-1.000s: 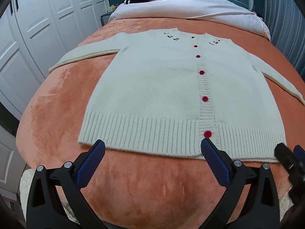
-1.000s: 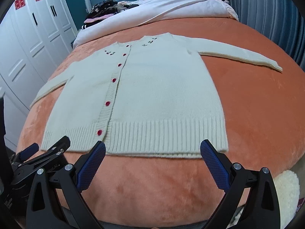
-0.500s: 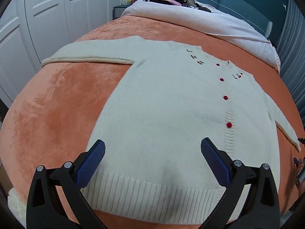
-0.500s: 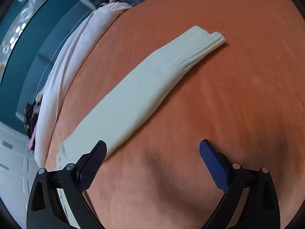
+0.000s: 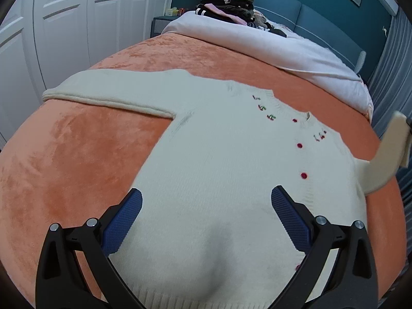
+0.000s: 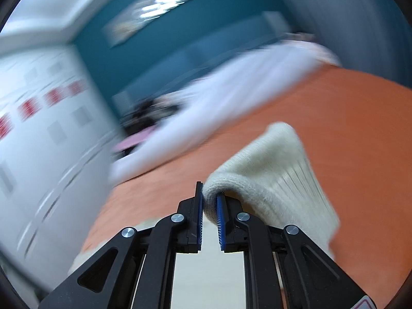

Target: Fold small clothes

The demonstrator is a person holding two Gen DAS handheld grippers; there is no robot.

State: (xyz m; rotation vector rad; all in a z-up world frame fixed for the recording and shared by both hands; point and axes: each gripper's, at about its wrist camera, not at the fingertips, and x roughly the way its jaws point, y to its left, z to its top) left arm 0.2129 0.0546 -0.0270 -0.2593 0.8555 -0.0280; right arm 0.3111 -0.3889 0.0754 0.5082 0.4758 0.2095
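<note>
Left gripper [image 5: 206, 211] hovers low over the cardigan's [image 5: 219, 159] body, fingers spread wide apart. Right gripper [image 6: 209, 203] has its fingers clamped on the ribbed sleeve cuff [image 6: 273, 177], lifted off the orange bed [image 5: 72, 149] at three o'clock. Beyond, at twelve, a white duvet [image 5: 270, 46] and piled clothes [image 5: 226, 2].

Left wrist view: we look from low over the cardigan [image 5: 219, 180] body, close, along the bed [image 5: 64, 154] toward the headboard [image 5: 309, 20] and wardrobe doors [image 5: 77, 25]. Right wrist view: we look from just above the bed [image 6: 347, 128], tilted and blurred, very near the lifted sleeve cuff [image 6: 278, 170]. We find bed, headboard wall, wardrobe and this sleeve [image 5: 386, 159] in both views.
</note>
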